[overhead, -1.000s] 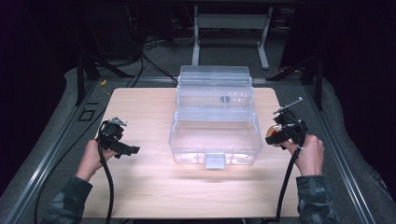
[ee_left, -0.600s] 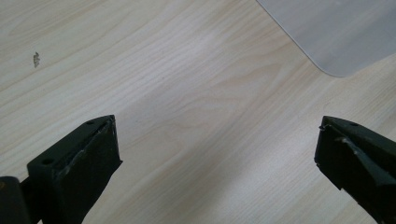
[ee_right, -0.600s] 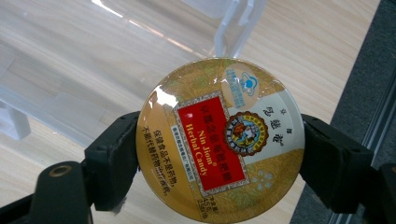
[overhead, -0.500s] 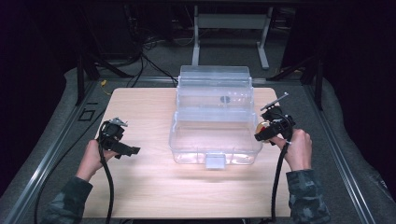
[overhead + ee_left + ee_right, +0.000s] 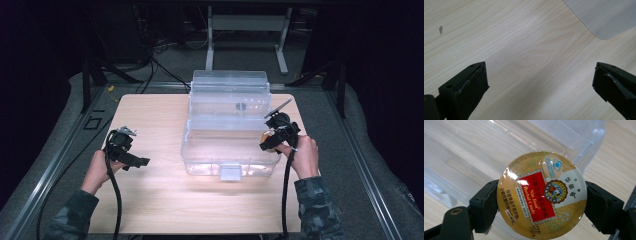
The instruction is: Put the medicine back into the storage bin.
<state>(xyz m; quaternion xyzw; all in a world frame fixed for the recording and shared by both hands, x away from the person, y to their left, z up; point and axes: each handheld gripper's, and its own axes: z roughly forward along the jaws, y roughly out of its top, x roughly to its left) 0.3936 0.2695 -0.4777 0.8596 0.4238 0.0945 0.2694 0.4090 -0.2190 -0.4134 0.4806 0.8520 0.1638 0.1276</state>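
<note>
**Candy tin held at the open box's right edge**

A round herbal candy tin [image 5: 541,195] is clamped between the jaws of the right gripper [image 5: 274,139], held at the right rim of the clear plastic box [image 5: 227,150]; the box stands open at the middle of the tabletop [image 5: 150,200], its lid raised toward the far edge; the left gripper [image 5: 131,159] is held near the left edge, jaws wide apart over bare wood.

Matt pale wood, clear plastic, glossy tin.
Smooth-grained table [image 5: 150,200]; see-through glossy box [image 5: 227,125] on it; shiny printed candy tin [image 5: 542,195] (glare-streaked) beside the box.
</note>
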